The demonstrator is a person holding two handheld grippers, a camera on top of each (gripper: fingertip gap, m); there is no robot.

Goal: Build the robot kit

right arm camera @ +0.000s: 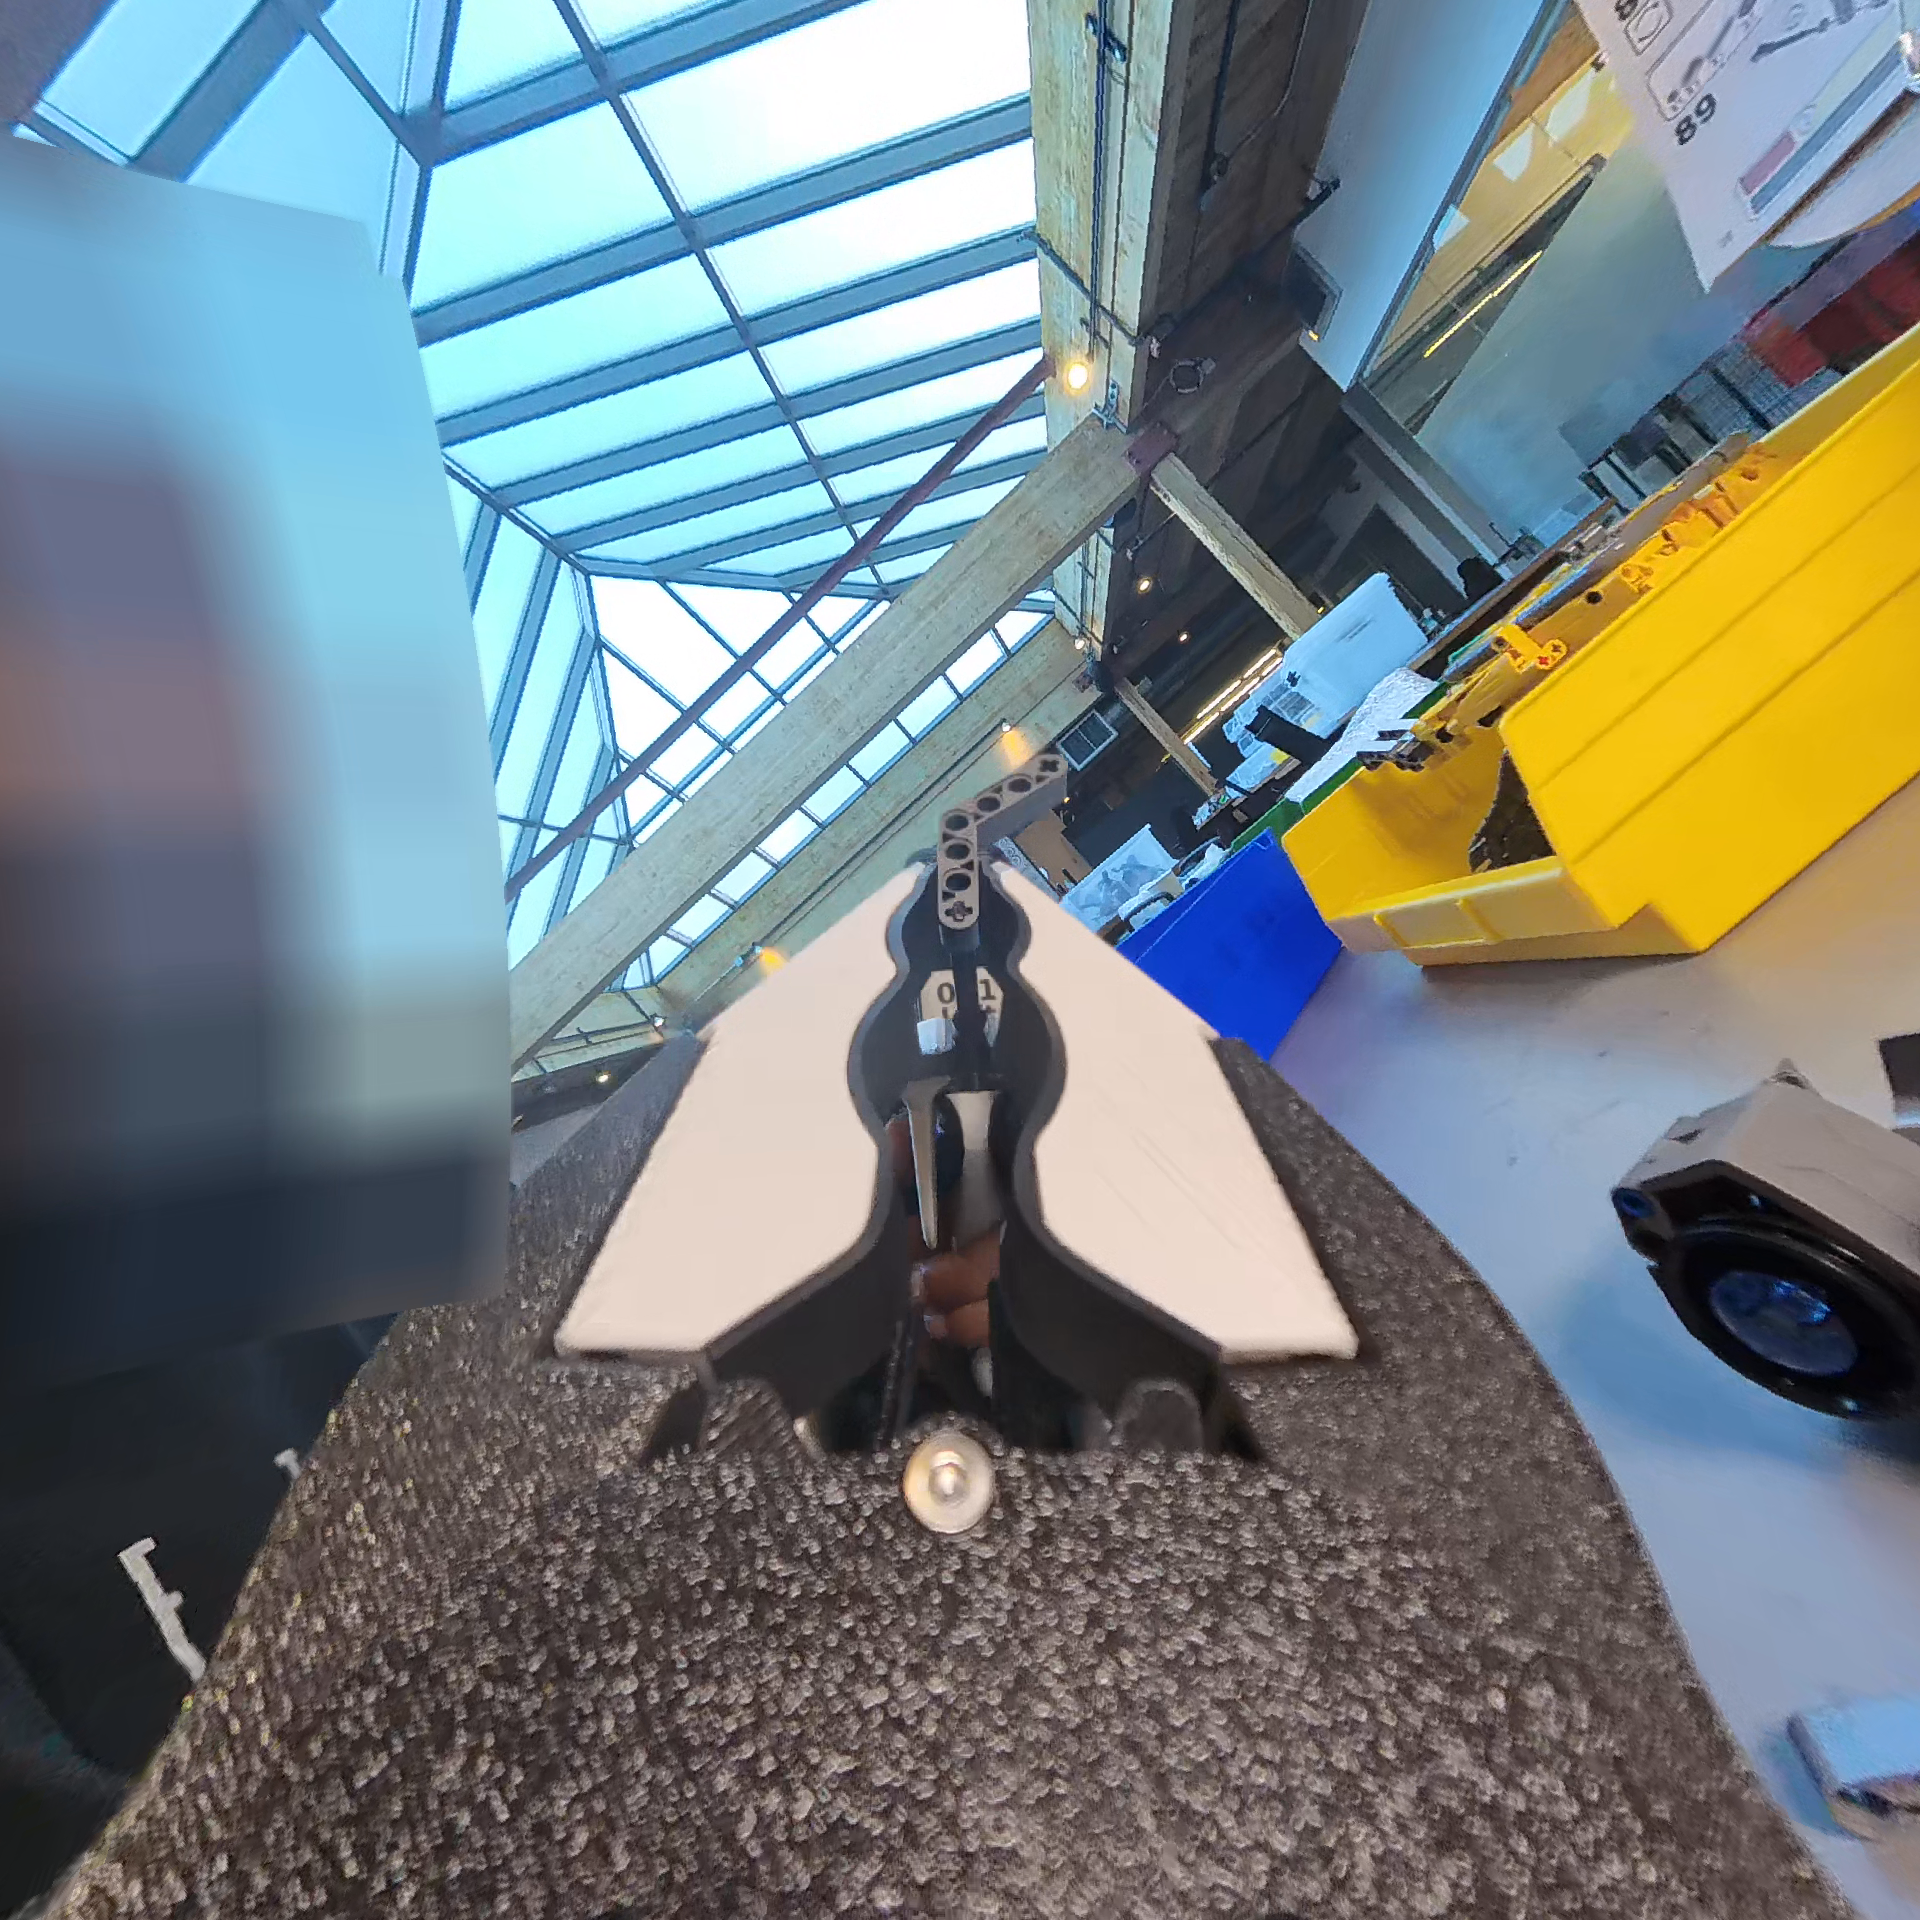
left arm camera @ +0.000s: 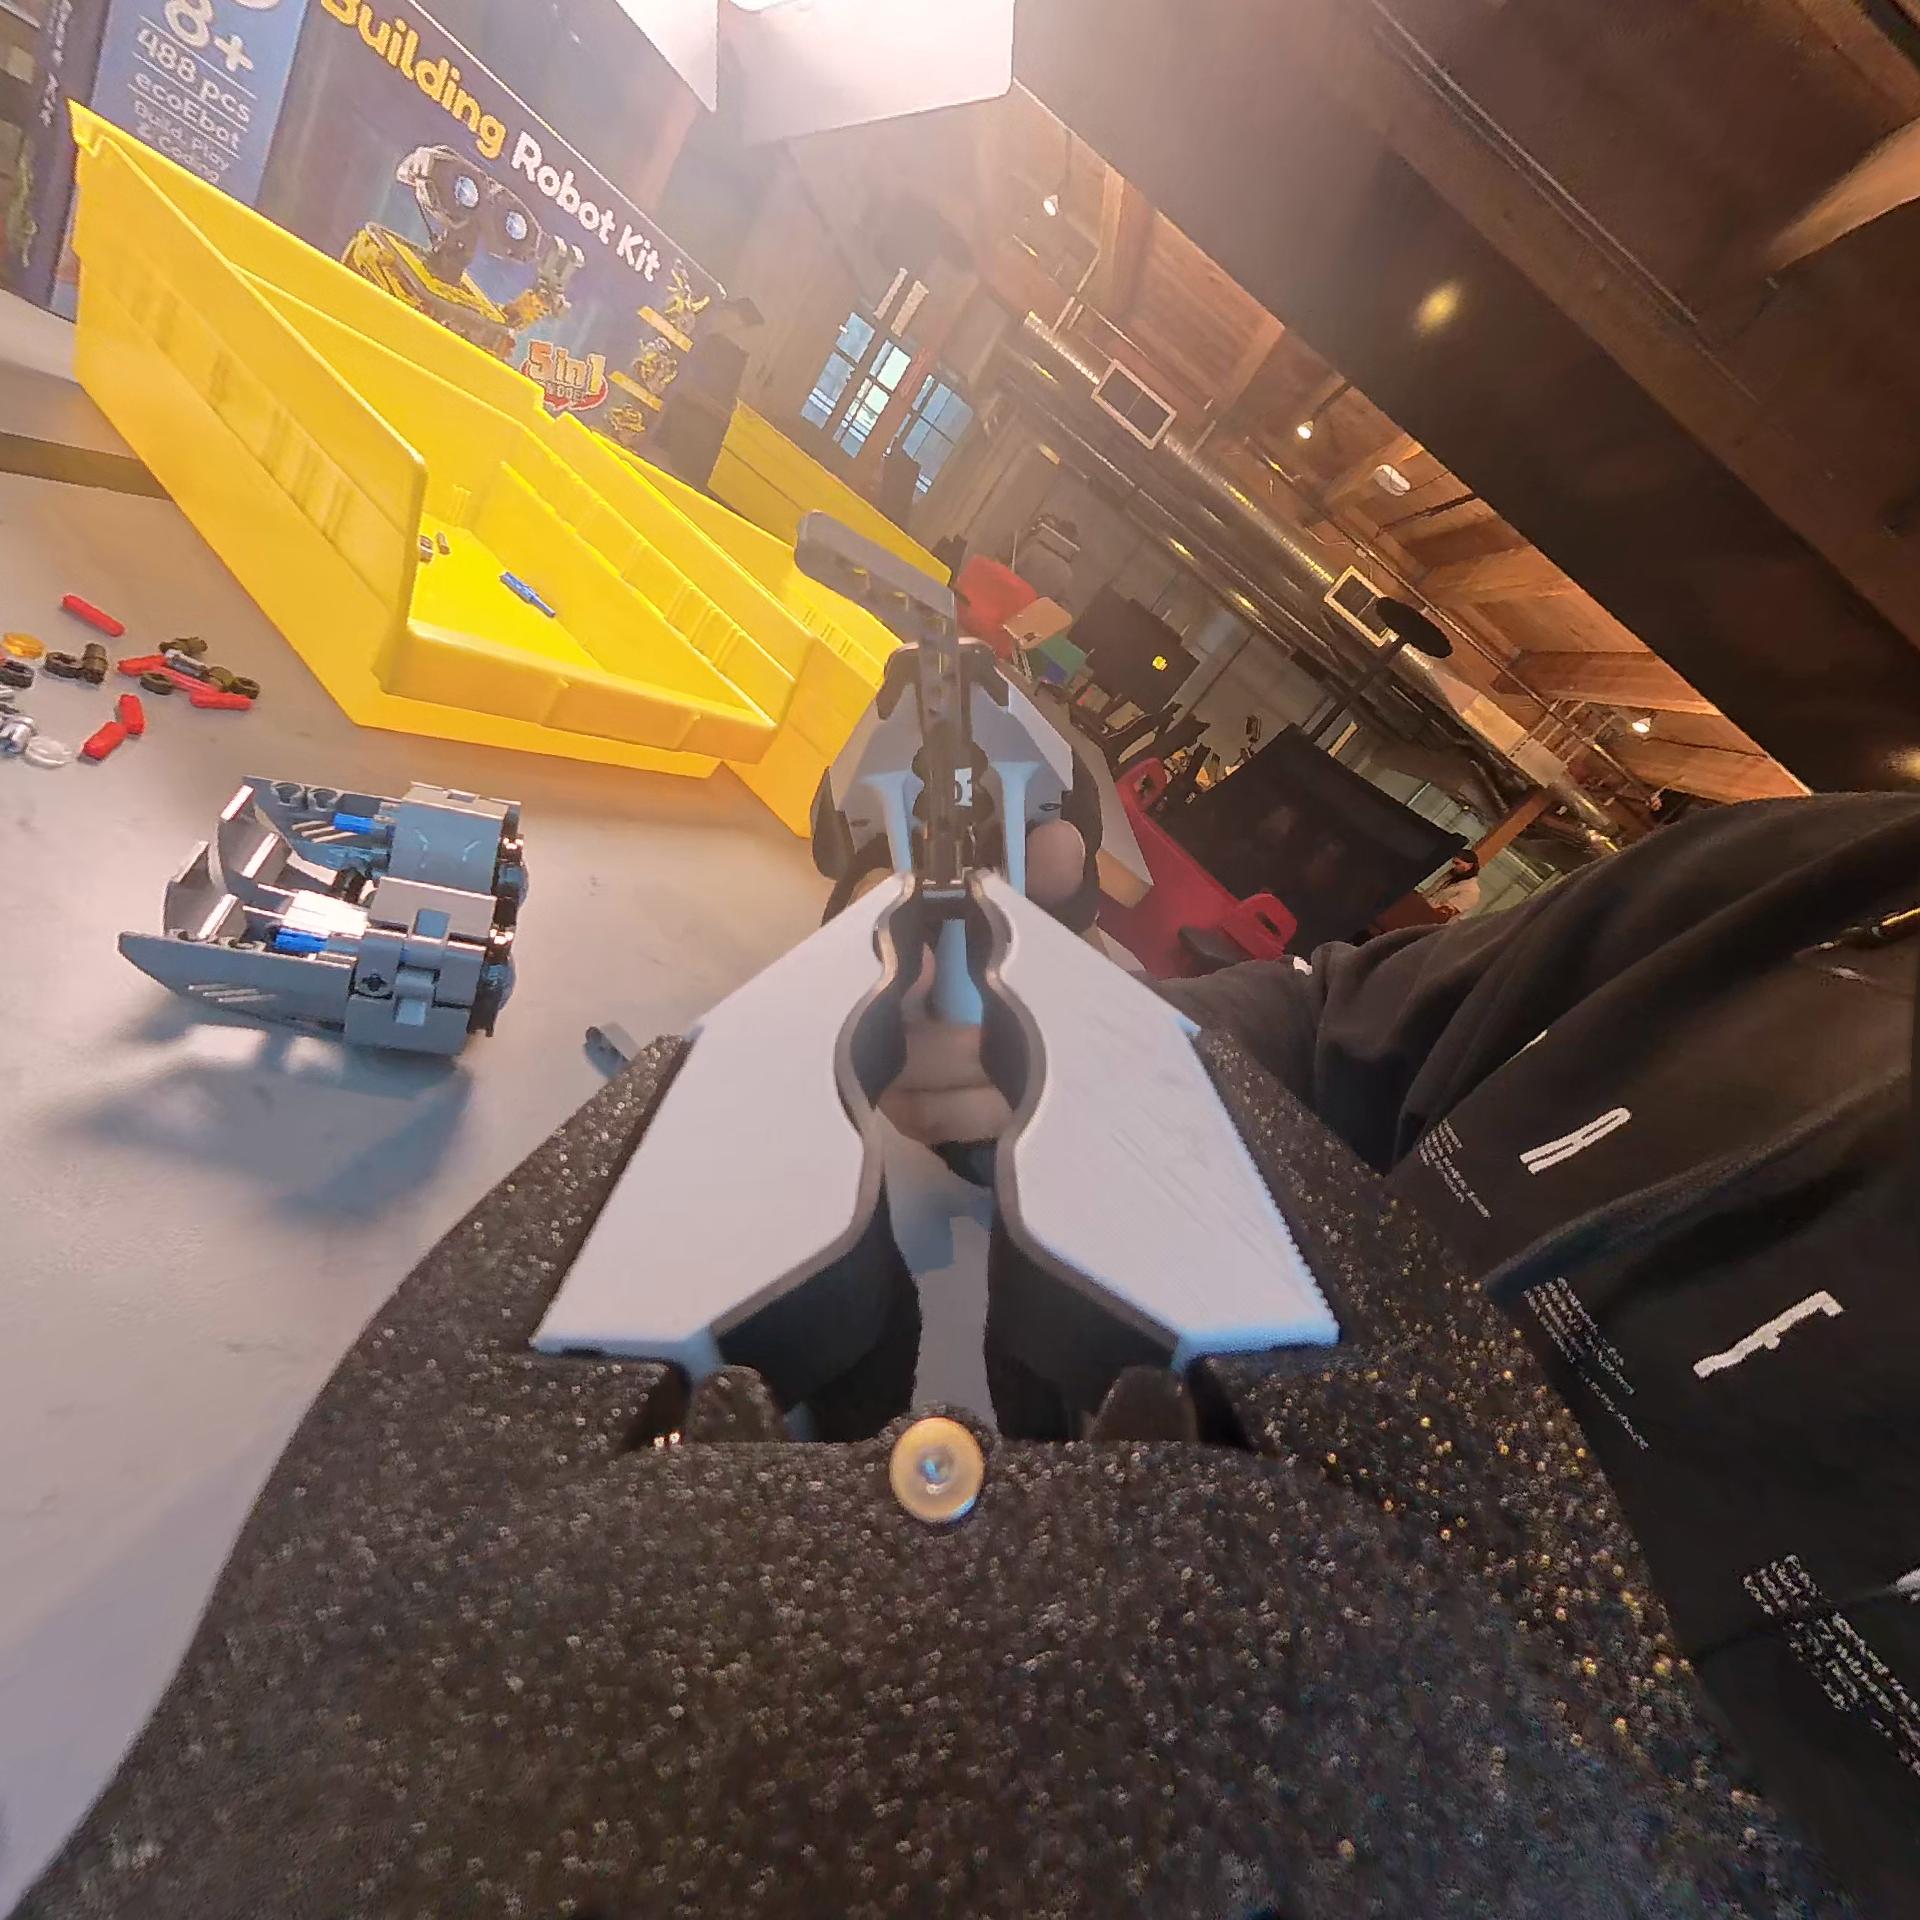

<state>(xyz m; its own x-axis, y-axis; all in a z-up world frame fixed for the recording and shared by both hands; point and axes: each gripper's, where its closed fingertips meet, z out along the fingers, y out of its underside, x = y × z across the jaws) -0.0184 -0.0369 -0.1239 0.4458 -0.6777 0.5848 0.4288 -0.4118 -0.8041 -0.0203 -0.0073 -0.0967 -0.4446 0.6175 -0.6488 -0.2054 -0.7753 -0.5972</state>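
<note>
My two grippers meet tip to tip in the air above the grey table [left arm camera: 156, 1247]. My right gripper [right arm camera: 961, 883] is shut on the lower arm of a grey bent beam with holes [right arm camera: 971, 831], whose upper arm sticks out past its tips. The beam also shows in the left wrist view [left arm camera: 868, 556], with the right gripper [left arm camera: 951, 800] facing me behind it. My left gripper [left arm camera: 940, 888] is shut on a thin black rod [left arm camera: 940, 821] that runs into the beam's lower end. The rod also shows in the right wrist view [right arm camera: 971, 971].
A grey model assembly [left arm camera: 332, 914] lies on the table to the left and shows in the right wrist view [right arm camera: 1787, 1247]. Yellow bins [left arm camera: 312, 416] [right arm camera: 1662, 779], a kit box [left arm camera: 468, 156], loose small parts [left arm camera: 135, 675], a blue bin [right arm camera: 1236, 945] and a person's black sleeve [left arm camera: 1558, 1039] surround it. Some 4 cm of space lies between my two pairs of fingers.
</note>
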